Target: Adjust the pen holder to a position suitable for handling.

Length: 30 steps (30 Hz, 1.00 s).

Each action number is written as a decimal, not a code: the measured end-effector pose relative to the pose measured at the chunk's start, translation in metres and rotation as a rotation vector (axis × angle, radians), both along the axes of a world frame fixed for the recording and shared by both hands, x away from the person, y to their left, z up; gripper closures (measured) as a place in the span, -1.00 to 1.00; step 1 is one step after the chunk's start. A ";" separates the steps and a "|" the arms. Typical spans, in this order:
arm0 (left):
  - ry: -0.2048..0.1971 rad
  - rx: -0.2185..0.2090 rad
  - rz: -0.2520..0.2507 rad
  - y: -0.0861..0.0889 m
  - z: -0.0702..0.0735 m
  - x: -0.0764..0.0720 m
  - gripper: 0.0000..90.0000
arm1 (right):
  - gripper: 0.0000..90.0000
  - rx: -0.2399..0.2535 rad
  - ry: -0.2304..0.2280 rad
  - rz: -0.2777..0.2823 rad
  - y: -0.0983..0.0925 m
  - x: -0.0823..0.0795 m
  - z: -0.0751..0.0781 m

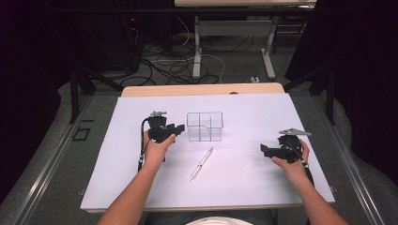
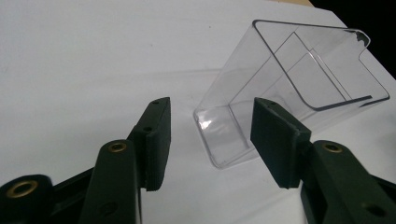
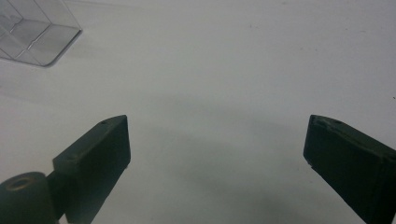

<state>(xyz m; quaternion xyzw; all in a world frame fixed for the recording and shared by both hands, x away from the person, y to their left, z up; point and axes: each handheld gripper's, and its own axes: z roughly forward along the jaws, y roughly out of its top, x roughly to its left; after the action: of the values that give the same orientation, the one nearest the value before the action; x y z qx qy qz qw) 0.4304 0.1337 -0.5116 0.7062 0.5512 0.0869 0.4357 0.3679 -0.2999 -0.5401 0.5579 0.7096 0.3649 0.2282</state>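
Left gripper (image 1: 177, 127) held in the left hand (image 1: 157, 146) over the white sheet (image 1: 244, 178), jaws spread apart with nothing between them. Just ahead of its tips, a clear plastic organizer box (image 1: 205, 126) with inner dividers, standing upright on the sheet, close to the jaws but not touching them. In the left gripper view, same box (image 2: 289, 88) straight beyond the parted jaws, slightly toward the right-hand jaw, open top facing away. A pen (image 1: 201, 164) lying flat on the sheet, behind and to the side of the left gripper, between the two hands, apart from both. Right gripper (image 1: 268, 151) gripped by the right hand (image 1: 292, 161) well off to the other side, pointing inward toward the pen, jaws wide open and empty, grey three-cornered plate (image 1: 292, 132) on top. In the right gripper view, bare sheet between the spread jaws and a corner of the box (image 3: 35, 32) far ahead beyond the left-hand jaw.
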 end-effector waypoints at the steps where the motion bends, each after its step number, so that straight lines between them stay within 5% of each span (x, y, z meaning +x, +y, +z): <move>1: 0.005 0.004 -0.001 0.000 0.000 0.000 0.06 | -0.85 0.002 0.001 0.002 0.000 0.000 0.000; 13: 0.056 -0.016 -0.051 0.003 0.008 -0.001 -0.14 | -0.85 -0.003 -0.004 0.002 -0.002 0.000 0.001; 22: -0.022 0.022 -0.074 0.003 0.015 -0.007 -0.36 | -0.85 0.000 -0.005 0.008 -0.002 0.002 0.001; 30: -0.037 0.074 -0.108 0.000 0.020 -0.013 -0.64 | -0.85 0.004 -0.006 0.022 0.001 0.004 0.002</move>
<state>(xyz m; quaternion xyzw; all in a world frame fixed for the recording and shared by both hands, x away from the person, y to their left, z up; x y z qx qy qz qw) 0.4177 0.1334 -0.4915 0.7489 0.5006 0.0964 0.4234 0.3716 -0.2989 -0.5381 0.5492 0.7145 0.3704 0.2252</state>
